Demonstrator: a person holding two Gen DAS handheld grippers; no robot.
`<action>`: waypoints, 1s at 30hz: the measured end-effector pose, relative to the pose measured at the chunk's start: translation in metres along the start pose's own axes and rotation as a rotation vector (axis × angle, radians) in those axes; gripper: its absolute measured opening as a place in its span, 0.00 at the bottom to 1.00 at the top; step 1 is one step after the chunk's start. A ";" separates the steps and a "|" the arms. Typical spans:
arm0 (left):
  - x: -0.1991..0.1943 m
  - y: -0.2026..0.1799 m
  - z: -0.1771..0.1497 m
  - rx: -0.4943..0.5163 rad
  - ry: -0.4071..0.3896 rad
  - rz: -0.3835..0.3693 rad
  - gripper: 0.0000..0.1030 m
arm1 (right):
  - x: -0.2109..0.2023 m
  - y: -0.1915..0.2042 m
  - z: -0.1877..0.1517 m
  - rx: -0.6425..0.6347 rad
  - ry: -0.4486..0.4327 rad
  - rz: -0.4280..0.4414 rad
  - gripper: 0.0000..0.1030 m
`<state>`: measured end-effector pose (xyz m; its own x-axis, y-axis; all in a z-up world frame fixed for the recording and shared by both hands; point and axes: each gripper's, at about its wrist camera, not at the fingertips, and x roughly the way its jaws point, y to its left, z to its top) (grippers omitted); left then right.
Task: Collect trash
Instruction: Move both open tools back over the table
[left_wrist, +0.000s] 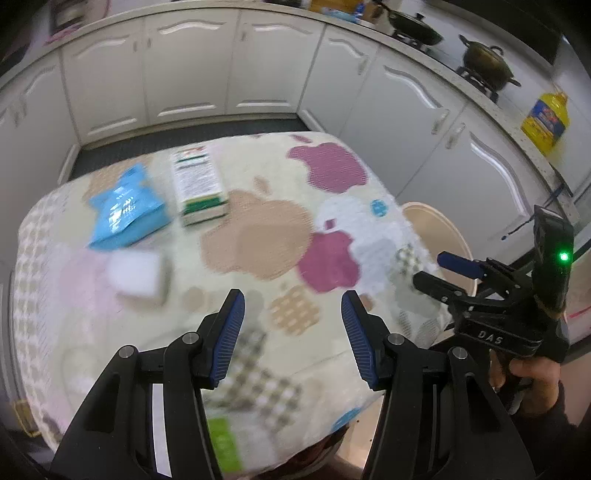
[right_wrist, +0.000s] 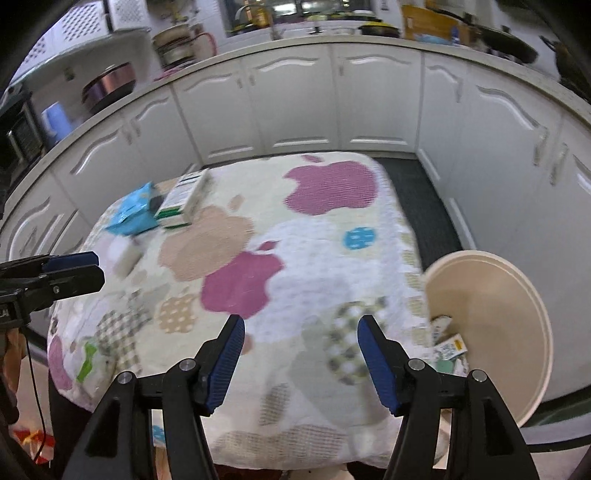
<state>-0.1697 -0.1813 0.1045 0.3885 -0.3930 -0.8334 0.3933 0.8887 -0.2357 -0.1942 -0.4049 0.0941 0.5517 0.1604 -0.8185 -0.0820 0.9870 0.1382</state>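
Above the table (left_wrist: 280, 173), both empty: left tool (left_wrist: 291, 314) parted, right tool (right_wrist: 301, 334) parted too. Far-left on the cloth: blue packet (left_wrist: 125, 210) touching green-white carton (left_wrist: 197, 184); white block (left_wrist: 138, 273) nearer. Bin (right_wrist: 491, 325) just beside table's right edge.

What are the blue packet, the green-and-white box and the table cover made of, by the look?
Blue packet: likely plastic film, glossy, crinkled with bright glints. Green-and-white box: probably printed cardboard, flat faces, sharp edges. Table cover: soft woven or fleece fabric, matte, draping over the edges. Blur limits certainty.

Open tablecloth (right_wrist: 314, 236), carton (right_wrist: 184, 201) far-left
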 end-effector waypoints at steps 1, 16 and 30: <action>-0.003 0.009 -0.005 -0.014 0.001 0.007 0.52 | 0.001 0.004 -0.001 -0.005 0.003 0.006 0.60; -0.019 0.104 -0.034 -0.224 -0.017 0.064 0.52 | 0.023 0.105 -0.015 -0.175 0.095 0.241 0.60; 0.025 0.149 0.007 -0.377 -0.042 0.076 0.66 | 0.042 0.163 -0.029 -0.319 0.163 0.404 0.66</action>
<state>-0.0955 -0.0604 0.0526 0.4419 -0.3255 -0.8359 0.0318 0.9369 -0.3480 -0.2084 -0.2375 0.0665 0.2900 0.5021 -0.8147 -0.5226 0.7962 0.3047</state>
